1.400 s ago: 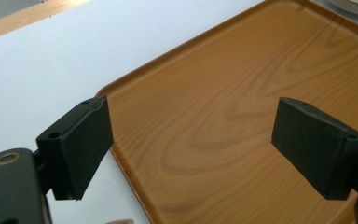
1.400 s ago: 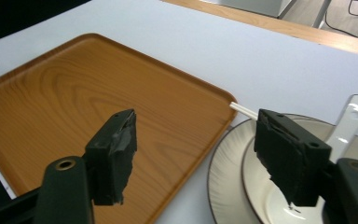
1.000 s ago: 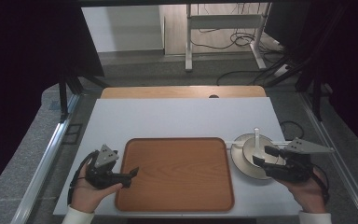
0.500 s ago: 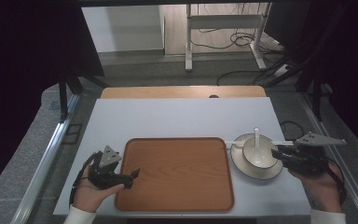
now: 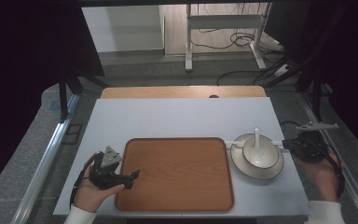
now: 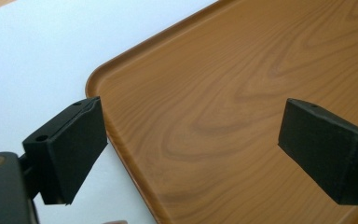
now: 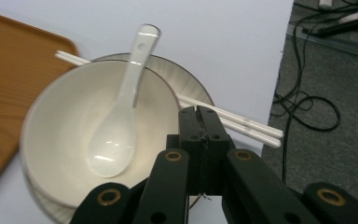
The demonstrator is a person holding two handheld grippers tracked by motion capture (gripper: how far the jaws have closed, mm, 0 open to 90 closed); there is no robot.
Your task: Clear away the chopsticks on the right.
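A brown wooden tray lies in the middle of the white table. Right of it a white plate carries a white bowl with a white spoon in it. White chopsticks lie across the plate's far rim. My right gripper is at the plate's right rim; its jaws have just been closing and now stand shut with nothing between them. In the right gripper view its tips sit over the chopsticks, beside the bowl and spoon. My left gripper is open over the tray's left edge.
The table's right edge runs just under my right hand, with grey floor and black cables beyond it. A wooden strip borders the far side of the table. Metal desk legs stand farther back.
My right gripper has drawn back to the right, off the plate and bowl, and its jaws have closed together. The left gripper has stayed open at the tray's left edge.
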